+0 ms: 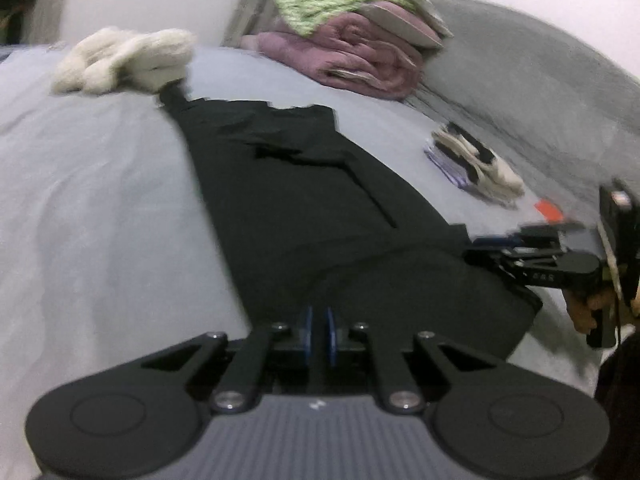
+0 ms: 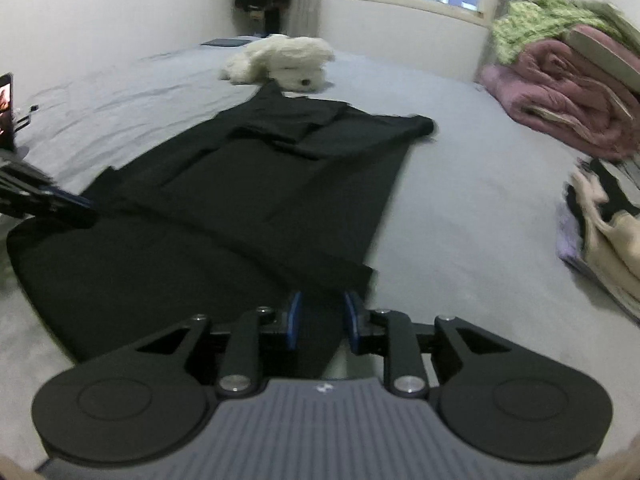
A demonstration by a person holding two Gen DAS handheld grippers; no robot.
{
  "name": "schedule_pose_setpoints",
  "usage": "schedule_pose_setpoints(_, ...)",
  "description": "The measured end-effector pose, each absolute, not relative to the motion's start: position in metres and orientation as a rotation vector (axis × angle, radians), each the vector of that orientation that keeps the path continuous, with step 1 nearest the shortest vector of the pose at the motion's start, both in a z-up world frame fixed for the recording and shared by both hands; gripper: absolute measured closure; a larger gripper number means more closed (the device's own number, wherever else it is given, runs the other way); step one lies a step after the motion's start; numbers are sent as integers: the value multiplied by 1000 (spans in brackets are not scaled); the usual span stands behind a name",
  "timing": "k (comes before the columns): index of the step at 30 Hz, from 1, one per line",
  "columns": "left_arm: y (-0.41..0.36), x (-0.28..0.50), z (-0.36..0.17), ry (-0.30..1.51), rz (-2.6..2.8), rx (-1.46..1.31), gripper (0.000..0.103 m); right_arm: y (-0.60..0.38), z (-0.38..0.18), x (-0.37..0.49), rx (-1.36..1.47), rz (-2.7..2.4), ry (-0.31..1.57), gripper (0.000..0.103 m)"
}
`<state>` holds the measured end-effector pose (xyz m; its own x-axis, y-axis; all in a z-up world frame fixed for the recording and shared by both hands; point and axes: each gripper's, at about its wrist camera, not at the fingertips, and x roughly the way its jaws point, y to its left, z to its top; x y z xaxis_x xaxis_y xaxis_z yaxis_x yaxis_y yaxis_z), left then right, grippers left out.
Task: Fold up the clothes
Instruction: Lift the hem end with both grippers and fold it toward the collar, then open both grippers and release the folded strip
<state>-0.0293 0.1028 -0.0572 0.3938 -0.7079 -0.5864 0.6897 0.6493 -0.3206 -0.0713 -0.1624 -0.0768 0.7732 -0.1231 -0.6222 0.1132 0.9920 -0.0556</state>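
One black garment (image 2: 256, 184) — flat on grey bed (image 2: 460, 208), near hem doubled back | left gripper (image 1: 319, 330) pinched shut on hem | right gripper (image 2: 319, 320) jaws parted — cloth between | plush dog (image 2: 280, 60) at far end | blankets (image 2: 560, 92) stacked right

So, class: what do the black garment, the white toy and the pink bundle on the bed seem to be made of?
Black garment: thin woven fabric, matte; it lies flat with sharp creases. White toy: plush, probably synthetic fur; fuzzy, shaggy outline. Pink bundle: thick soft fleece or quilting, judging by its rounded, padded rolls.
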Motion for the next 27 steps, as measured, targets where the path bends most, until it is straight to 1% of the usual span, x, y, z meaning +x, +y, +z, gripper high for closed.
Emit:
schedule_pose_setpoints(3, 123, -34, -44, 767, -853, -91, 94, -174, -63, -89, 71, -139, 656, 75)
schedule_pose_setpoints(5, 127, -39, -34, 741, -885, -138, 94, -173, -50, -100, 128, -102, 621, 71)
schedule_pose_setpoints(7, 123, -45, -27, 732, -942, -172, 93, -164, -44, -102, 177, -23, 616, 71)
schedule_pose_setpoints(9, 113, -49, -30, 780, -999, -160, 93, -149, -47, -98, 205, 73, 675, 71)
schedule_pose_setpoints(11, 101, -55, -39, 881, -1041, -75, 93, -136, -56, -95, 208, 142, 769, 71)
schedule_pose_setpoints(13, 98, -61, -50, 951, -1027, 28, 94, -134, -59, -99, 170, 158, 811, 72)
schedule_pose_setpoints(15, 111, -62, -54, 974, -1016, -4, 94, -134, -62, -104, 145, 169, 851, 76)
schedule_pose_setpoints(17, 123, -61, -50, 1003, -979, -19, 94, -150, -56, -109, 207, 144, 873, 76)
schedule_pose_setpoints(18, 128, -62, -47, 1007, -962, -1, 94, -156, -53, -114, 232, 126, 881, 74)
schedule_pose_setpoints(19, 132, -63, -44, 1019, -939, 17, 94, -162, -51, -119, 261, 109, 890, 69)
schedule_pose_setpoints(20, 136, -64, -42, 1041, -911, 30, 93, -168, -49, -125, 304, 99, 900, 69)
schedule_pose_setpoints(22, 146, -61, -39, 1087, -892, -17, 87, -183, -44, -134, 415, 100, 900, 69)
schedule_pose_setpoints(23, 151, -56, -38, 1116, -893, -81, 74, -190, -41, -138, 472, 102, 898, 67)
schedule_pose_setpoints(24, 158, -52, -39, 1149, -894, -160, 58, -196, -40, -140, 533, 107, 892, 63)
schedule_pose_setpoints(25, 163, -49, -40, 1173, -894, -237, 53, -203, -40, -141, 601, 116, 888, 62)
schedule_pose_setpoints(27, 172, -44, -44, 1205, -893, -379, 51, -216, -44, -141, 749, 134, 893, 57)
